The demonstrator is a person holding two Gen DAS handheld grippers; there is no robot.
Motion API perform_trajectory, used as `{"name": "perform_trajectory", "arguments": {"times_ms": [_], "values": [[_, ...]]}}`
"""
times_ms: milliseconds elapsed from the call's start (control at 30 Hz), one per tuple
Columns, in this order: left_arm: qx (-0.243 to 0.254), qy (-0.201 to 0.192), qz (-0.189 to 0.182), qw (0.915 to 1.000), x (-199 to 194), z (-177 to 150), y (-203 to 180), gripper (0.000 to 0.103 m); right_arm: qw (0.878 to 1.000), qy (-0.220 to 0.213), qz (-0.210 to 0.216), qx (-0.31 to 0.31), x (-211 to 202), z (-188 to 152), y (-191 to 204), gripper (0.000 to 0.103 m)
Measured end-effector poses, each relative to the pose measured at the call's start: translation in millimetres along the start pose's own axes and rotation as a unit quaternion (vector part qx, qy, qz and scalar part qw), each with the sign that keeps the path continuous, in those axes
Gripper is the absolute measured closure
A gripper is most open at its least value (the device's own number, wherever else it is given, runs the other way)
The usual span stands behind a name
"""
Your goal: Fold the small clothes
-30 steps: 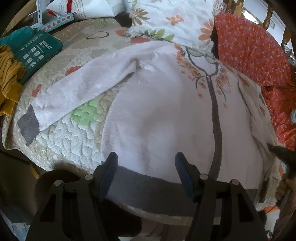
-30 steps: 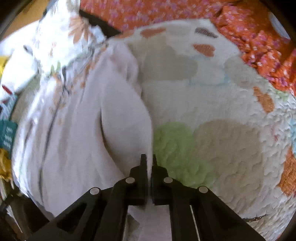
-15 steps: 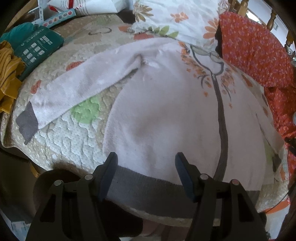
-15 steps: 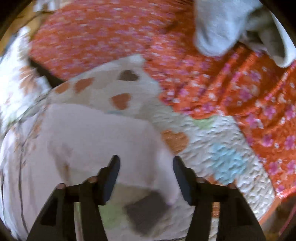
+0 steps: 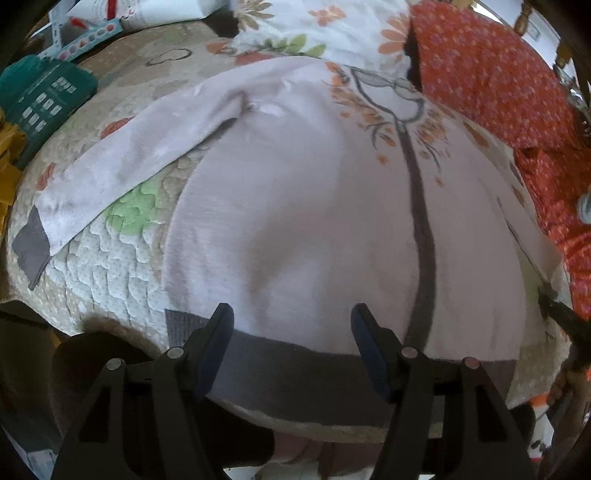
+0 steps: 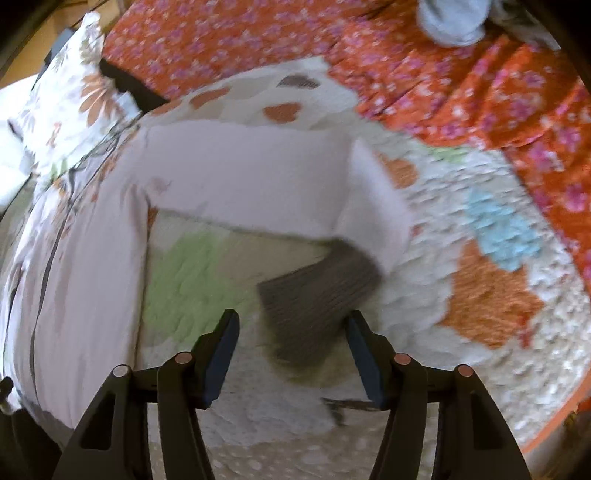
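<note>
A pale pink zip jacket with grey hem, grey cuffs and an orange flower print lies spread flat on the quilt. Its left sleeve stretches out to the left. My left gripper is open and empty, over the grey hem. In the right wrist view the right sleeve lies out sideways, bent, with its grey cuff lying on the quilt. My right gripper is open and empty, just short of that cuff.
The patchwork quilt covers the bed. An orange flowered cloth lies at the right and a flowered pillow at the back. A teal package and yellow cloth lie at the left edge.
My right gripper was shut on the right sleeve a second ago. It has opened, the sleeve has dropped onto the quilt, and the gripper now faces the cuff. The left gripper hardly moved.
</note>
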State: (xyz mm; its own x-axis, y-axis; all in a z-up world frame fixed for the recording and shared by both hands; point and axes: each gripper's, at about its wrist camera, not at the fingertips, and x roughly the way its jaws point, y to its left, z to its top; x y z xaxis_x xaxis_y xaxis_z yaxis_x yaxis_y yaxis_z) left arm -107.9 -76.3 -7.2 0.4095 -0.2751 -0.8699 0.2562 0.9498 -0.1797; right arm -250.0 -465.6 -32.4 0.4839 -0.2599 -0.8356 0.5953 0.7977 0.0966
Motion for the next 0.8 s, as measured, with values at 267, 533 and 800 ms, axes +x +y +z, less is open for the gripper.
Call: {"name": "perform_trajectory", "arguments": {"times_ms": [267, 533, 800], "values": [[-0.046, 0.001, 0.007, 0.9989, 2, 6, 24, 0.038, 0.962, -0.040, -0.169, 0.211, -31, 21, -120, 0.081], [-0.040, 0.010, 0.006, 0.9991, 9, 2, 22, 0.038, 0.983, -0.032, -0.050, 0.175, -42, 1, -79, 0.052], [-0.034, 0.007, 0.020, 0.9992, 8, -4, 27, 0.038, 0.994, 0.025, 0.099, -0.040, -22, -42, 86, 0.039]]}}
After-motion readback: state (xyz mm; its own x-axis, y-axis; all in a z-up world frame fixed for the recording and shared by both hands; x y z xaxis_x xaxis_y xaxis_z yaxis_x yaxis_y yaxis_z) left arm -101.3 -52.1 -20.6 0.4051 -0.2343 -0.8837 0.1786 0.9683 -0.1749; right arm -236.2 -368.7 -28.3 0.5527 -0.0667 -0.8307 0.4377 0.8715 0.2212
